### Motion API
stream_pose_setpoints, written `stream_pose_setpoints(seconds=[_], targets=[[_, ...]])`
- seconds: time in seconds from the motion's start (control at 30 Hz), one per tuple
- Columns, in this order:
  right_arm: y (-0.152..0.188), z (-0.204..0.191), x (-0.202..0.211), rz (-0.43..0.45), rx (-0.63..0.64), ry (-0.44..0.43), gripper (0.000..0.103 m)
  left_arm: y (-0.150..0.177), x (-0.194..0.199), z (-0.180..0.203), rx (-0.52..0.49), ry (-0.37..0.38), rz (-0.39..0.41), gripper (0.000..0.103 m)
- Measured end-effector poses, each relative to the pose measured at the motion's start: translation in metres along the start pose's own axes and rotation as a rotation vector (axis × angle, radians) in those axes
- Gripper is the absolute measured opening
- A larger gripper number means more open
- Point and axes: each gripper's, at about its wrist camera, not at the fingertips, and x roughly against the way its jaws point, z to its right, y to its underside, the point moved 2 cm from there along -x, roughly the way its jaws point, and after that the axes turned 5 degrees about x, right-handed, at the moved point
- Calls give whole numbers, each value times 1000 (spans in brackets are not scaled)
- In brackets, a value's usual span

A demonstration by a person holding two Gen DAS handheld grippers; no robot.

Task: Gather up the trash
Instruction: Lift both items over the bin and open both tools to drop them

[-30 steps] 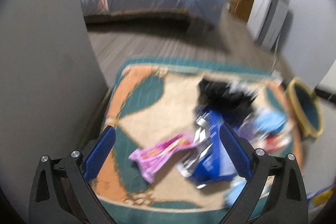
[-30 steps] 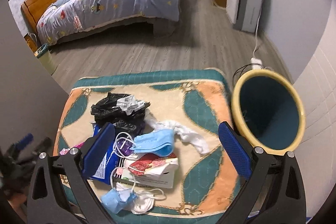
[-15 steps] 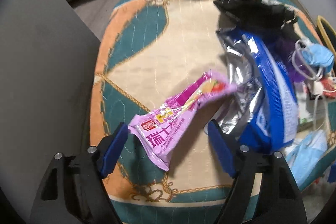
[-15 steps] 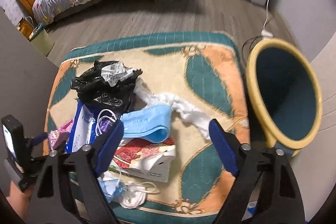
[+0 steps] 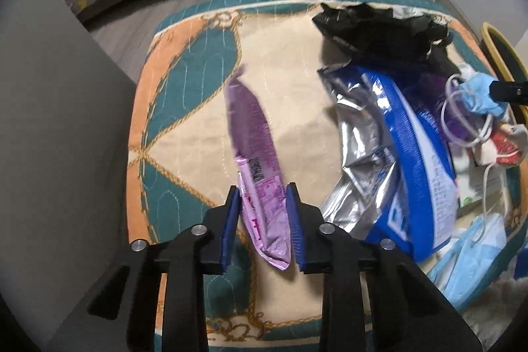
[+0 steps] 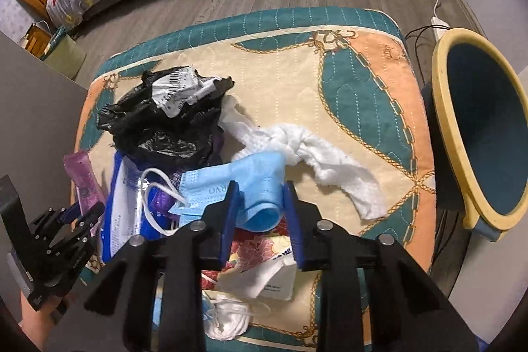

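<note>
purple wrapper (image 5: 260,187) between left hand-held gripper (image 5: 263,207) pads (image 5: 231,220)

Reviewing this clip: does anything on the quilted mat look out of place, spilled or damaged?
Yes. Loose trash is heaped on the mat instead of in the empty bin beside it: a black bag, a torn-open blue foil packet, crumpled white tissue. The grippers are pinching a purple wrapper and a blue mask.
</note>
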Motion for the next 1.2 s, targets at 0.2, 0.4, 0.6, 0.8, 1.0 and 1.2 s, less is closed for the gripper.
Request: stream_pose_setpoints(seconds=[0.2,0.4,0.6,0.8,1.0,1.2], targets=[[-5,-1,19,49,16,8,23,-11,16,1,34,24,74,28],[-12,-8,55,148,77,54,23,-27,32,8,39,51,148,28],[-21,-12,93,253,119,77,23,-41,59,8,63,98,243,28],[-27,-7,121,337,125,95,23,-55,92,16,48,152,350,28],[-28,7,144,389,104,89,23,-62,118,33,18,184,428,28],[-28,26,155,426,82,112,23,-68,129,52,-16,187,457,28]])
